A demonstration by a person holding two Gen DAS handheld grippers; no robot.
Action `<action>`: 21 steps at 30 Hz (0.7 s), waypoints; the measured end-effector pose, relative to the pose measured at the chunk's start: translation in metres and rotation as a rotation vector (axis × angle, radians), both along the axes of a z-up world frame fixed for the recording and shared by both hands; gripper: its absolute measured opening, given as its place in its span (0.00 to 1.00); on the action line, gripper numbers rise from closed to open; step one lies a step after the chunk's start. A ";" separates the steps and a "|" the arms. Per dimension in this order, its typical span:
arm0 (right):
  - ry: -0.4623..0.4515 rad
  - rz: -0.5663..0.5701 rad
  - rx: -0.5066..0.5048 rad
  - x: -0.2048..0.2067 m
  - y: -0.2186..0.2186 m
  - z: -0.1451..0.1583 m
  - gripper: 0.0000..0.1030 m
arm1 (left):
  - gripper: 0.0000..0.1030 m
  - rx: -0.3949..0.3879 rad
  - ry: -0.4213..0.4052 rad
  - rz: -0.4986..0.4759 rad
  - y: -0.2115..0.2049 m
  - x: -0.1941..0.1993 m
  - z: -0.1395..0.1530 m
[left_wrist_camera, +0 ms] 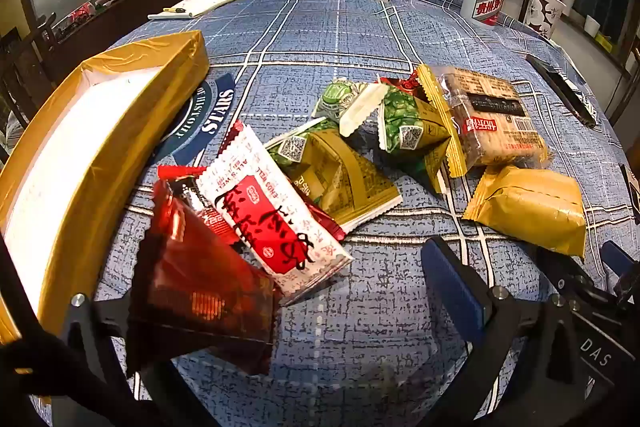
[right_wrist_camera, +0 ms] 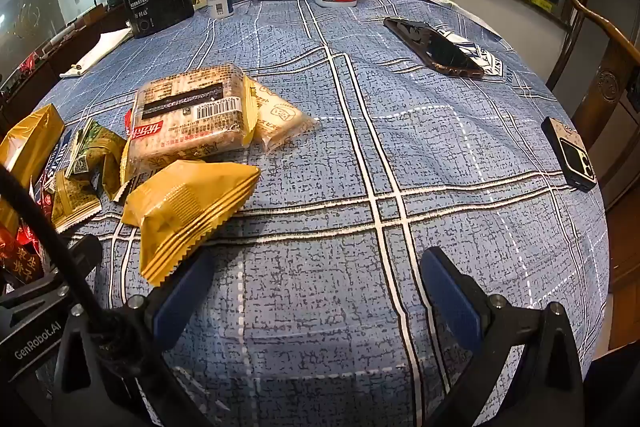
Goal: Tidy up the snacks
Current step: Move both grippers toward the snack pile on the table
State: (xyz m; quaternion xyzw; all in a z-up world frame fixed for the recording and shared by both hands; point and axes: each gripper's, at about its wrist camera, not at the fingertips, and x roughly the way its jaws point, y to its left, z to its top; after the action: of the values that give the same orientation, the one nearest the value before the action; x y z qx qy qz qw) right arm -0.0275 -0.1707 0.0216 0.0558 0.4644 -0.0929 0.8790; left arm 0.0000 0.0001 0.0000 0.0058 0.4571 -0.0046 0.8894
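Both grippers are standing wide, nothing between the pads. Left gripper (left_wrist_camera: 276,311) is hovering low over the near end of the pile, with a glossy dark red packet (left_wrist_camera: 200,291) lying over its left finger — touching or merely in front, cannot tell. Right gripper (right_wrist_camera: 316,299) is hanging over bare blue plaid tablecloth (right_wrist_camera: 460,155), a crinkled gold pouch (right_wrist_camera: 188,211) just beside its left finger.

Progress, as judged: sorting is only beginning. The gold-sided box (left_wrist_camera: 120,131) with its white lining is showing no snacks inside, as far as visible, while every packet is lying loose on the cloth beside it — all of them left to move.

Materials: a white-and-red wrapper (left_wrist_camera: 272,223) with serrated ends, overlapping the red one; two green-and-gold foil bags (left_wrist_camera: 412,131), puffed and creased; a clear flat cracker pack (right_wrist_camera: 192,115), rigid-looking; a pale small biscuit sachet (right_wrist_camera: 280,123) tucked against it. Film will likely be slippery.
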 end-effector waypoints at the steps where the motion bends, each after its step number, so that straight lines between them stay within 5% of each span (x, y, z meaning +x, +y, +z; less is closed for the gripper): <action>1: 0.000 0.000 0.000 0.000 0.000 0.000 1.00 | 1.00 0.002 0.001 0.000 0.000 0.000 0.000; 21: 0.014 0.069 0.006 0.002 0.004 0.000 1.00 | 1.00 0.013 0.067 -0.161 0.001 -0.012 0.004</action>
State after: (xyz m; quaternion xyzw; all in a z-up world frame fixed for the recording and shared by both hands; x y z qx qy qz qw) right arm -0.0250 -0.1670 0.0215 0.0419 0.4722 -0.0617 0.8783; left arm -0.0124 0.0014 0.0039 0.0479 0.4849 -0.0732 0.8702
